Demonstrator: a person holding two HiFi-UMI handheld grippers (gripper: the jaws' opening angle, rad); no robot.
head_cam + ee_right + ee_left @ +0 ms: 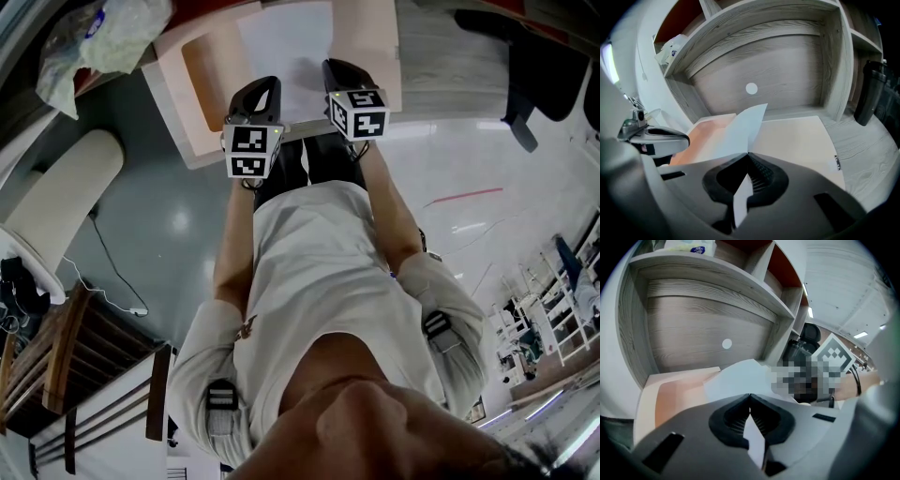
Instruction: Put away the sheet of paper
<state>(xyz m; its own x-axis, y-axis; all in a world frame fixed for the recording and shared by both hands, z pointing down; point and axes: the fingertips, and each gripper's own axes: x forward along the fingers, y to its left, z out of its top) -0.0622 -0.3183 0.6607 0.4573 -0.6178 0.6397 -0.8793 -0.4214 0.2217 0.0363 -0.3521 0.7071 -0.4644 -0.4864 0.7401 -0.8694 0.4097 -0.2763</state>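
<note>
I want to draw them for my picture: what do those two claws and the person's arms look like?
The left claw and the right claw are smooth grey shells with black ribbed pads. Each carries a white cube printed with black square markers. The person wears a pale shirt whose sleeves leave the forearms bare.

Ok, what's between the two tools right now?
The sheet of paper spans the gap between the left tool and right tool, each clamped on it, over the open peach folder; the head view shows it.
</note>
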